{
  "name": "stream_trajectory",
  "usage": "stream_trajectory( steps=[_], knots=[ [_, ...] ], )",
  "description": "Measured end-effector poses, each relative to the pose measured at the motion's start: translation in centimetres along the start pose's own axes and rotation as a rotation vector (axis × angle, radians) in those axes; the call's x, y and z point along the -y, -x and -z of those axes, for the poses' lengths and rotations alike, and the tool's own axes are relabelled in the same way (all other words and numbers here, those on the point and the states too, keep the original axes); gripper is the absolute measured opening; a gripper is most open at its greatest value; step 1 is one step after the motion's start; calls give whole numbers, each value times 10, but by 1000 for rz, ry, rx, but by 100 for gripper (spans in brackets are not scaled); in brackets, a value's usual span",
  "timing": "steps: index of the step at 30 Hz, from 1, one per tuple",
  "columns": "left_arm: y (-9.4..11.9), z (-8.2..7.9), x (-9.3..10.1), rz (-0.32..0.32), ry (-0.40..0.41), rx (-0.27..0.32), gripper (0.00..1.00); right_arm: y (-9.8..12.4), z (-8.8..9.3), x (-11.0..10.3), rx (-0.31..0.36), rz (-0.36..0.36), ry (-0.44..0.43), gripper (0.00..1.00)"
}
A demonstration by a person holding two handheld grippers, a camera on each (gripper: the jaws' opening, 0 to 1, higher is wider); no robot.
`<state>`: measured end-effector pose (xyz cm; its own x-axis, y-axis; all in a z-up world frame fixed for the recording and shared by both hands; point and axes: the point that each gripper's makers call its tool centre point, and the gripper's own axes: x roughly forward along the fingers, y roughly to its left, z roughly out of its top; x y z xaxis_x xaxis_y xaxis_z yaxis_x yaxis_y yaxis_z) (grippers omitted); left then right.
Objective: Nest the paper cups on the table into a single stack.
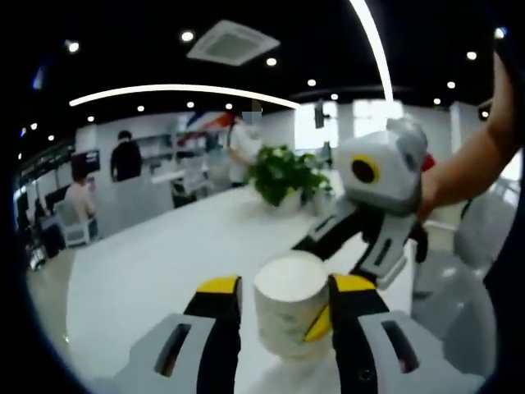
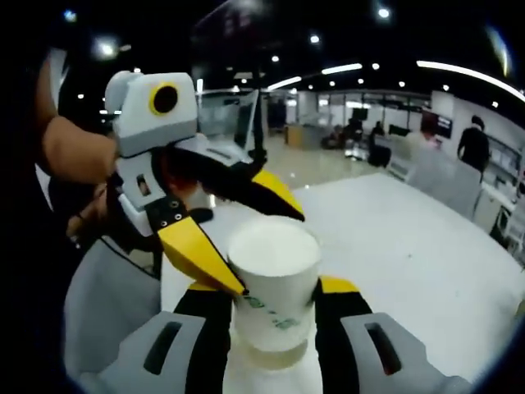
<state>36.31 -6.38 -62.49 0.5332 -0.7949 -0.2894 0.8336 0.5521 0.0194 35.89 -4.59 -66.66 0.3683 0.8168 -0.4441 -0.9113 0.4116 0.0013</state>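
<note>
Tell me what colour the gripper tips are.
Yellow, on black; clearest on the left gripper in the right gripper view.

Office, as I see it: long white table [image 1: 164, 254], plant [image 1: 283, 174] on it, desks and people beyond.

**Counts on the table and around it**

You have two grippers in play – the left gripper [image 1: 277, 305] rises from the bottom of the left gripper view, the right gripper [image 2: 267, 305] from the bottom of its own view.

You can see one white cup [image 1: 289, 305] between the left jaws. In the right gripper view you can see one cup [image 2: 273, 283] between the jaws; whether more are nested inside it, you cannot tell.

One white table [image 1: 164, 263] carries everything. One potted plant [image 1: 283, 176] stands on its far end.

At least three people – one in black [image 1: 125, 156] – stand or sit in the background of the left gripper view.
</note>
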Motion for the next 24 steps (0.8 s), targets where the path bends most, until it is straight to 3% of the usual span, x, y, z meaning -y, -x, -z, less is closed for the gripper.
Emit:
stream_trajectory(
  steps=[8, 13, 21, 24],
  knots=[
    [-4, -4, 12, 10, -22, -11, 36, 12, 1, 0, 27, 7, 8, 38],
    [-5, -11, 11, -6, -31, 5, 36, 22, 6, 8, 45, 35, -41, 41],
    [1, -37, -5, -64, 57, 115, 36, 41, 18, 18, 101, 59, -217, 42],
    [2, -41, -5, -61, 91, 143, 36, 45, 9, 17, 148, 21, -276, 40]
  ],
)
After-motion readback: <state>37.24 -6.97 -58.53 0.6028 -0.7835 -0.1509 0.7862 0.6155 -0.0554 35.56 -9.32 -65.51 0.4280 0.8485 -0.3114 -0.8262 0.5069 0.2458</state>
